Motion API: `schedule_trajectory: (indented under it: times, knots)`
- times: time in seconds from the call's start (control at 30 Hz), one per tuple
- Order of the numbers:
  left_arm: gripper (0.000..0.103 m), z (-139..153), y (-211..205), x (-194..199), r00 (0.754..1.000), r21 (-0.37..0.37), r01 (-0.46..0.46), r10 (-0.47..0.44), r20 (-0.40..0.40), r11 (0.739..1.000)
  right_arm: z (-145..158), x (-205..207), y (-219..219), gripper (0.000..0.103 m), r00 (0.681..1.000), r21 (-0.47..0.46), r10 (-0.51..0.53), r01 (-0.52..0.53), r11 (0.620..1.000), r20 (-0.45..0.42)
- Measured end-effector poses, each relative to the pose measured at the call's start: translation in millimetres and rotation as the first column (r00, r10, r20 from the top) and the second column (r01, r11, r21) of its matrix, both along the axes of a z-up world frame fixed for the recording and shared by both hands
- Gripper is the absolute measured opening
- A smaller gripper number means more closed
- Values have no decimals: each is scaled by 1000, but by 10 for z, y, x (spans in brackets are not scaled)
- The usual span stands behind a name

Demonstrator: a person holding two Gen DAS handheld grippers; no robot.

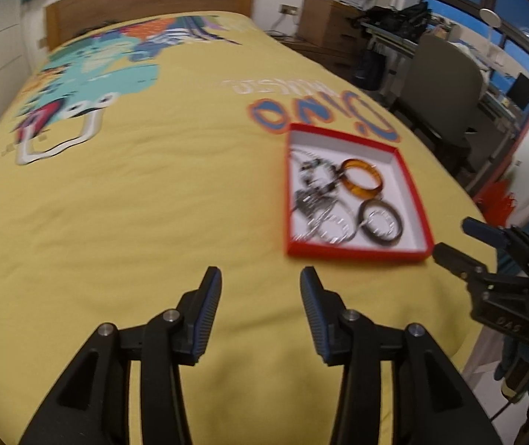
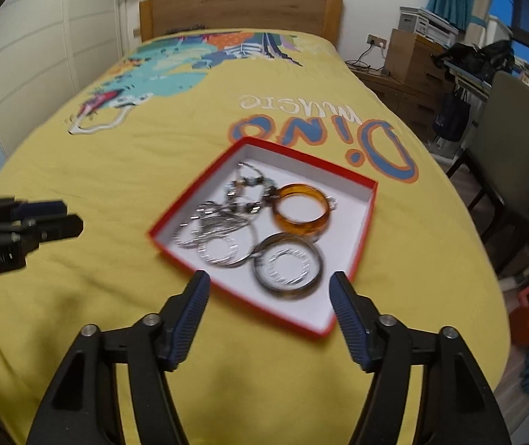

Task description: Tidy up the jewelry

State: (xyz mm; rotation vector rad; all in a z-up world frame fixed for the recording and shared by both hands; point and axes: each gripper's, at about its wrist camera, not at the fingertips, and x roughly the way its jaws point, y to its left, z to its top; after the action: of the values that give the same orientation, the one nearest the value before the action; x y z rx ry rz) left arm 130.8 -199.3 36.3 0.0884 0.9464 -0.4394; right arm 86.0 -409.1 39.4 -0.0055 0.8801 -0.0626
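Observation:
A shallow red box [image 2: 308, 161] with a white inside lies on the yellow bedspread. In it are an amber bangle [image 2: 303, 228], a dark bangle [image 2: 288, 289], silver hoops [image 2: 220, 248] and a tangled beaded piece [image 2: 249, 193]. My right gripper [image 2: 268, 278] hangs open above the box's near corner, nothing between its fingers. The left wrist view shows the same box [image 1: 353, 256] to the right, with the amber bangle [image 1: 360, 193] and dark bangle [image 1: 379, 241]. My left gripper [image 1: 260, 274] is open and empty over bare bedspread, left of the box. The right gripper [image 1: 453, 237] shows at that view's right edge.
The bed [image 1: 134, 204] carries a dinosaur print and "Dino" lettering, with a wooden headboard [image 2: 242, 11] behind. A grey chair [image 2: 512, 155], drawers [image 2: 412, 59] and a cluttered desk stand right of the bed. My left gripper [image 2: 60, 218] pokes in from the right wrist view's left edge.

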Motion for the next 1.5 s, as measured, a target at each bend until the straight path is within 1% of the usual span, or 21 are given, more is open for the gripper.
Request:
schedule_trajectory:
  times: [0.13, 0.2, 0.27, 0.37, 0.43, 0.5, 0.57, 0.63, 0.83, 0.93, 1.03, 1.2, 1.37, 1.5]
  knots:
    - [43, 15, 284, -328, 996, 62, -87, 84, 43, 994, 8, -252, 202, 76, 1000, 31, -12, 11, 999, 15]
    - [45, 48, 457, -469, 991, 67, -129, 126, 52, 989, 13, -355, 282, 83, 1000, 38, -14, 13, 999, 23]
    - [46, 84, 606, -592, 985, 76, -164, 158, 74, 984, 25, -454, 371, 85, 999, 41, -11, 10, 999, 36]
    - [48, 139, 828, -758, 974, 87, -207, 197, 107, 974, 33, -560, 488, 93, 999, 39, -2, 0, 999, 47]
    - [50, 149, 961, -844, 968, 93, -232, 220, 120, 968, 36, -613, 560, 95, 998, 37, -1, -1, 999, 56]
    - [51, 136, 1100, -917, 962, 91, -259, 248, 119, 962, 24, -660, 622, 100, 998, 43, -7, 4, 999, 62]
    - [51, 117, 1209, -972, 955, 88, -280, 268, 123, 956, 15, -695, 677, 102, 998, 39, -13, 10, 999, 69]
    - [51, 97, 1259, -1024, 952, 93, -289, 276, 131, 953, 4, -725, 719, 102, 997, 36, -20, 17, 999, 75]
    - [51, 77, 1256, -1045, 953, 59, -287, 278, 124, 956, -19, -735, 737, 102, 995, 18, -54, 53, 998, 84]
    - [51, 69, 1193, -1032, 955, 44, -273, 265, 131, 961, -37, -726, 712, 102, 994, 6, -61, 61, 998, 86]
    - [51, 53, 1125, -1000, 953, 38, -276, 268, 143, 960, -61, -702, 678, 102, 995, -10, -63, 64, 998, 80]
    - [51, -4, 1071, -935, 946, 50, -295, 284, 154, 954, -99, -638, 643, 102, 997, -23, -56, 58, 998, 56]
    - [52, -91, 1048, -892, 946, 76, -302, 289, 148, 950, -158, -599, 627, 102, 998, -15, -52, 53, 998, 47]
    - [55, -149, 1017, -867, 947, 95, -304, 290, 140, 948, -199, -571, 611, 102, 998, -5, -47, 47, 999, 41]
